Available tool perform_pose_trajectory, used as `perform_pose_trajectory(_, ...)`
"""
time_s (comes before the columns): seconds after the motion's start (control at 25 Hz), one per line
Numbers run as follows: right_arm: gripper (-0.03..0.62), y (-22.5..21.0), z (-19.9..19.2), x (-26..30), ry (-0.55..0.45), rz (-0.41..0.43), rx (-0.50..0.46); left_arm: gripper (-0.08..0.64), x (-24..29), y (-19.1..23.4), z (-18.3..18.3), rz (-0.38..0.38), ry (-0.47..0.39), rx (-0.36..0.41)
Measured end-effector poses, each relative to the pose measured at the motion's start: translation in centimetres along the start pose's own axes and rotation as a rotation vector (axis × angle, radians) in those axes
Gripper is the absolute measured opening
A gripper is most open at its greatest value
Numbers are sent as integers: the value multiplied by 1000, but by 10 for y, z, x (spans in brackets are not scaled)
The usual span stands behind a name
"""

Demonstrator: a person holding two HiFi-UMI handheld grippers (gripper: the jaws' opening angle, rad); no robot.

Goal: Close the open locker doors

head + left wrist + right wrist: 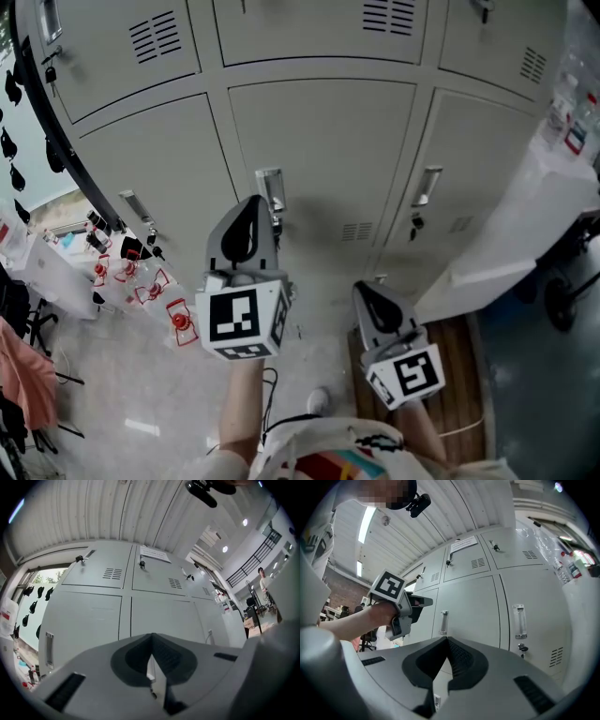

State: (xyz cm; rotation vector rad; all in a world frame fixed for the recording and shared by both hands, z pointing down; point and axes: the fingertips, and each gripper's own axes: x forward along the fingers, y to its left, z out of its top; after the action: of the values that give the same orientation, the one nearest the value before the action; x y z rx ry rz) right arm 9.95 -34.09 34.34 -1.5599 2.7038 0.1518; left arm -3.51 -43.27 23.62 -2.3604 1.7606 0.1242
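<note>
Looking steeply down at a bank of pale grey locker doors, every one in view lying flush and closed. The person stands close in front of them with a gripper in each hand.

The left gripper is held forward at the middle door. Its jaws are pressed together with nothing between them, and its tip is just below that door's upright handle (whether it touches the door cannot be told). In the right gripper view the same gripper shows in the person's hand, close to the door face and left of the handle.

The right gripper is nearer the person and lower, to the right, over a wooden platform. Its jaws also meet at the tips and hold nothing. It points at the lockers, well apart from the right door's handle.
</note>
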Motion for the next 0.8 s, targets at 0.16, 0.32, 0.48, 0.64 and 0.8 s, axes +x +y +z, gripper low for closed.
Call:
perform_pose_trajectory(0.16, 6, 3, 4, -8, -13, -5, 2, 6, -38, -8, 3, 17, -41, 5)
perform_pose_trajectory(0.32, 6, 6, 4, -16, -19, -8, 6, 6, -76, -15, -15, 35, -49, 1)
perform_pose_trajectory(0.48, 6, 8, 1, -23, -15, -21, 20, 6, -107, -21, -43, 51, -10, -24)
perform_pose_trajectory(0.64, 6, 6, 1, -29, -19, -40, 22, 6, -129, -24, -76, 65, 67, -42)
perform_pose_trajectory(0.8, 5, 5, 1, -36, -15, -61, 17, 6, -135, -22, -88, 77, 103, -53)
